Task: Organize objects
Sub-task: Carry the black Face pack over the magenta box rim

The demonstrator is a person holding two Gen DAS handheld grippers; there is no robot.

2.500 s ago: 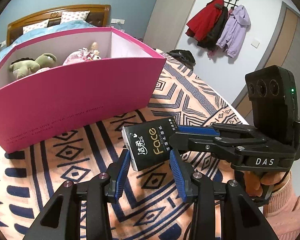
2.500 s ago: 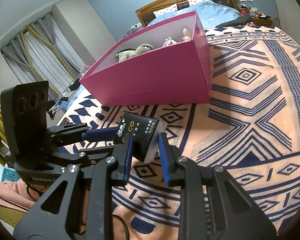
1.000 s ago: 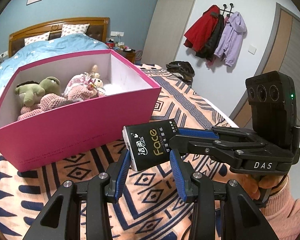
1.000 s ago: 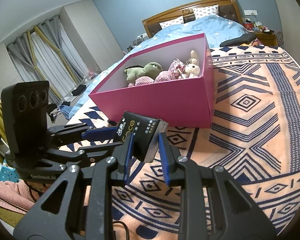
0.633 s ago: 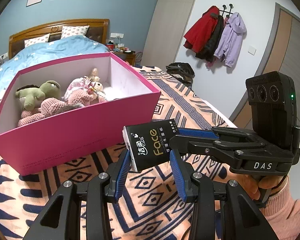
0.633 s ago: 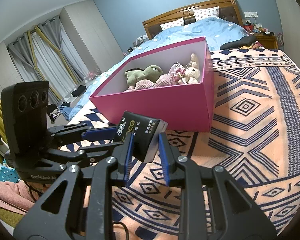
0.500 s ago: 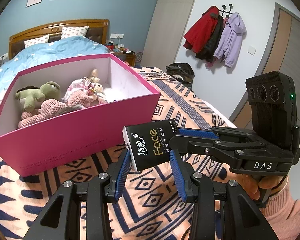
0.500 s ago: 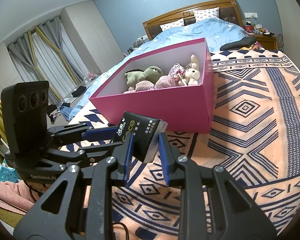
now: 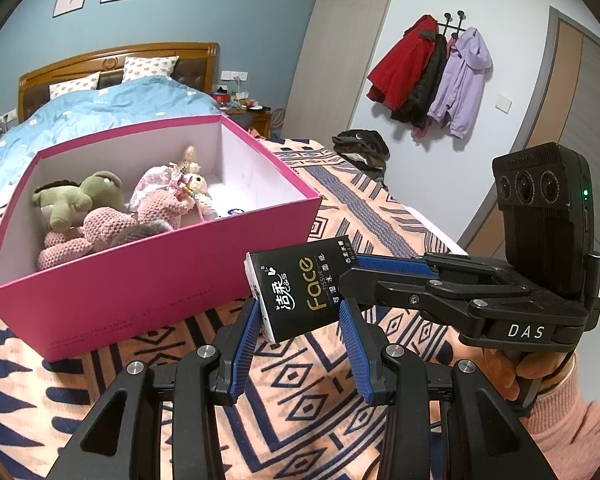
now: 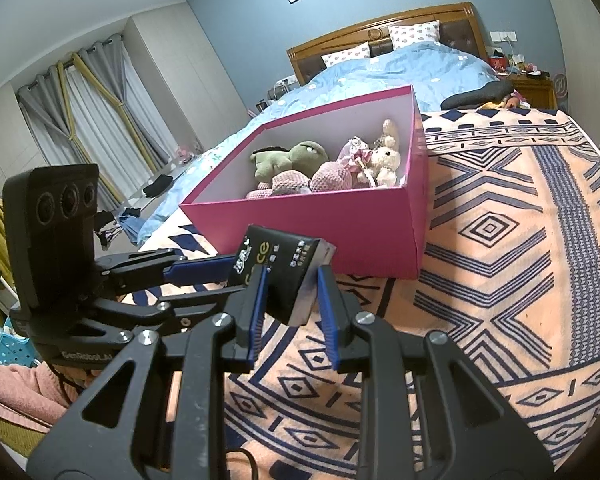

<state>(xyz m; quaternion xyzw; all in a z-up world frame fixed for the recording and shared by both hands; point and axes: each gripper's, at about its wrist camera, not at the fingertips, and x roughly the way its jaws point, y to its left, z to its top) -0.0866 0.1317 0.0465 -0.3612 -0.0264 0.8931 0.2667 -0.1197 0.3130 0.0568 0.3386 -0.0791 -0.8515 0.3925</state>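
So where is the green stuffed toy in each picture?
Left wrist view: green stuffed toy at the left, inside the pink box, on its left side.
Right wrist view: the toy at upper centre, in the same box.
Shared landmark: the wooden headboard behind.

Three coats (image 9: 432, 80) hang on a wall hook. A blue duvet (image 10: 400, 68) covers the bed below a wooden headboard (image 9: 112, 60). Grey curtains (image 10: 96, 120) hang shut; clothes (image 10: 156, 186) lie on the floor.
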